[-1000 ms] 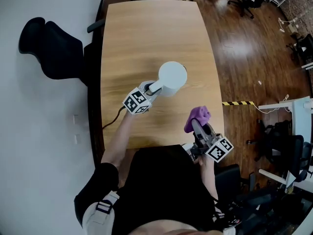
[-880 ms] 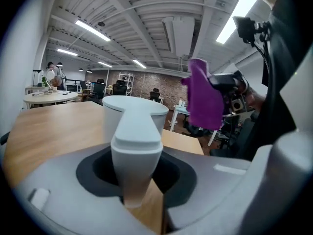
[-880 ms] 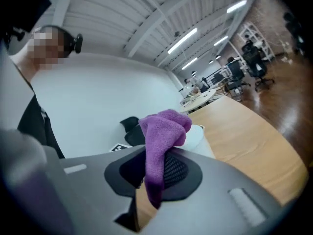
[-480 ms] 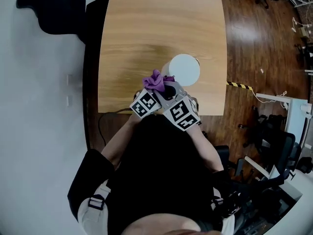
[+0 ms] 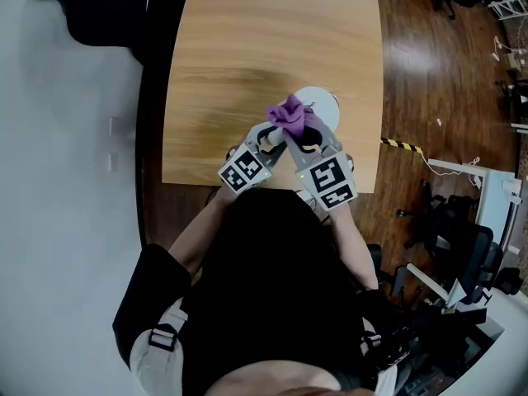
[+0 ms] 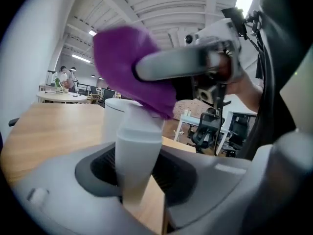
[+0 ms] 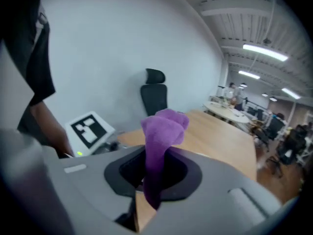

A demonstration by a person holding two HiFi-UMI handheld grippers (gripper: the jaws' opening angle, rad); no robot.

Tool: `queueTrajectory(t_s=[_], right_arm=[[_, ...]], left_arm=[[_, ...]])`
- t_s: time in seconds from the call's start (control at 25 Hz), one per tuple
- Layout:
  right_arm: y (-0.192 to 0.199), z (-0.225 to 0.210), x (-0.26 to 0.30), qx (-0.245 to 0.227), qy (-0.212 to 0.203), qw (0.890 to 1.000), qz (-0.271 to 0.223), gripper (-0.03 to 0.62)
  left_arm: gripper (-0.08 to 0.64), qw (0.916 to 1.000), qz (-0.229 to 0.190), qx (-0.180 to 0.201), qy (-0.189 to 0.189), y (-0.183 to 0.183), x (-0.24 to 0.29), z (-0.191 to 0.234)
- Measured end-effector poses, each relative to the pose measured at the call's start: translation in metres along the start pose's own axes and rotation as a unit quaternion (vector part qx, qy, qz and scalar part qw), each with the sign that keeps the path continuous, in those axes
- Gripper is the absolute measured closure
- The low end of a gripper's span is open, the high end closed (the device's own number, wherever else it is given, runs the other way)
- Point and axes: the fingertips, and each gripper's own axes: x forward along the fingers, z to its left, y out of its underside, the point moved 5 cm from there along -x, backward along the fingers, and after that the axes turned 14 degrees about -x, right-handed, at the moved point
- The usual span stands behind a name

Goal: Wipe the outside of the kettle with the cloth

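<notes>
Left tongs narrow, clamped on the kettle handle, white and upright between the jaws. Right tongs also narrow, pinching the purple cloth, which sticks up out of the jaws in a bunched fold. In the head view both tongs meet at the white kettle, which stands on the desk near its near right corner. The cloth is bunched at the kettle's near-left upper edge, over the top of the handle. The left gripper view shows the cloth right against the handle top and the kettle body; how hard it presses, cannot tell. Kettle's lower body and base are hidden under tongs and cloth in the head view; spout not made out. The kettle is out of frame in the right gripper view, which shows only the left gripper's marker cube. The person's black top covers the desk's near edge. The desk is light wood, long, with rounded corners. Dark wood floor to the right with a yellow-black tape strip, and black office chairs beside a white frame. Another black chair stands by the white wall. Open office, ceiling strip lights, more desks and blurred people far back.
</notes>
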Motion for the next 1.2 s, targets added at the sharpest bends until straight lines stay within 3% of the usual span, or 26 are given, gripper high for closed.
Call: queueTrajectory(t_s=[0.08,0.16,0.28,0.36,0.52,0.6,0.68,0.76,0.84,0.92,1.08,1.2], right_arm=[[-0.007,0.041,0.016,-0.032,-0.065,0.997,-0.003,0.539],[0.003,0.047,0.017,-0.044,-0.070,0.997,0.011,0.539],[0.028,0.005,-0.003,-0.006,-0.019,1.000,0.008,0.540],[0.058,-0.032,-0.017,0.046,0.019,0.999,-0.009,0.540],[0.109,-0.103,-0.043,0.139,0.114,0.984,-0.015,0.540],[0.103,-0.110,-0.058,0.152,0.138,0.979,-0.020,0.540],[0.071,-0.087,-0.059,0.133,0.114,0.983,-0.057,0.540],[0.043,-0.039,-0.045,0.073,0.053,0.993,-0.079,0.540],[0.038,0.002,-0.031,-0.008,0.011,0.998,-0.067,0.538],[0.051,0.009,-0.029,-0.033,0.006,0.997,-0.067,0.538],[0.096,-0.044,-0.048,0.053,0.066,0.992,-0.093,0.540],[0.138,-0.095,-0.056,0.135,0.129,0.980,-0.066,0.540]], left_arm=[[0.555,1.0000,-0.007,0.001,-0.002,-0.001,-0.002,-0.002],[0.555,0.9999,-0.009,0.004,-0.005,-0.003,0.001,-0.006],[0.555,0.9999,-0.007,0.007,-0.003,-0.003,0.004,-0.008],[0.555,0.9999,-0.011,0.006,-0.001,-0.002,0.006,-0.007],[0.555,0.9999,-0.016,0.004,-0.002,-0.001,0.005,-0.007],[0.555,0.9998,-0.019,0.004,-0.001,-0.002,0.004,-0.008],[0.555,0.9997,-0.023,0.003,0.000,-0.001,0.003,-0.005],[0.555,0.9996,-0.028,-0.001,-0.002,-0.002,0.002,-0.004],[0.555,0.9995,-0.030,-0.006,-0.003,-0.006,0.002,-0.008],[0.555,0.9995,-0.029,-0.010,-0.001,-0.008,0.005,-0.011],[0.556,0.9994,-0.031,-0.013,0.003,-0.008,0.007,-0.008],[0.556,0.9993,-0.035,-0.014,0.003,-0.007,0.005,-0.007]])
